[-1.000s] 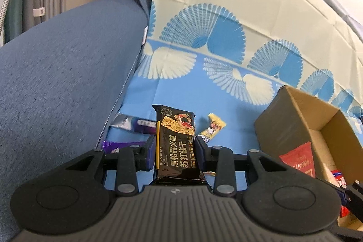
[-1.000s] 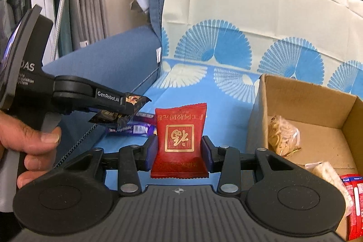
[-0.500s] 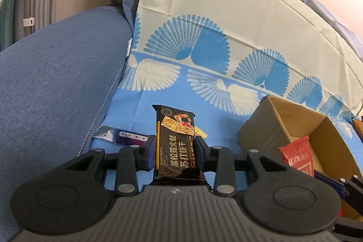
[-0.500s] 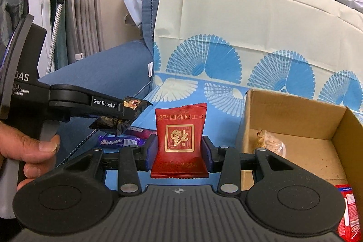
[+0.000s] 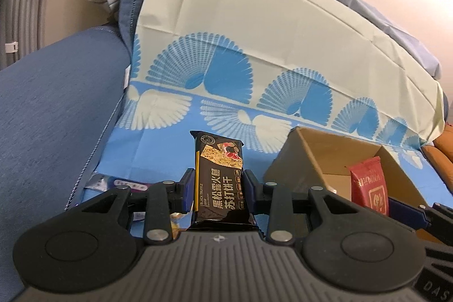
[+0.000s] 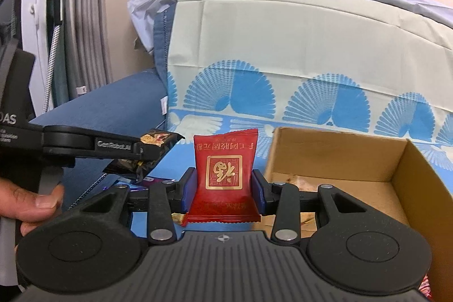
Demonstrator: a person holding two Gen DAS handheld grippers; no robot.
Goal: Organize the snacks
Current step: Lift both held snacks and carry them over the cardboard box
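My left gripper (image 5: 218,183) is shut on a black cracker packet (image 5: 220,177), held upright above the blue cloth, left of the open cardboard box (image 5: 325,157). My right gripper (image 6: 225,183) is shut on a red snack packet (image 6: 225,171), held upright next to the box's (image 6: 331,157) left wall. The red packet also shows in the left wrist view (image 5: 369,183), over the box's near side. The left gripper with its black packet (image 6: 147,152) shows at the left of the right wrist view. A clear bagged snack (image 6: 300,183) lies inside the box.
A purple wrapper (image 5: 119,183) and a yellow snack (image 5: 175,222) lie on the blue cloth below my left gripper. A blue sofa arm (image 5: 51,118) rises on the left. A fan-patterned cloth covers the backrest (image 5: 254,53). A red packet edge (image 6: 424,287) shows at the box's near right.
Both grippers have risen and tilted up, each still holding its packet. The box sits lower and nearer in both views; the loose wrappers have slid under the left gripper.
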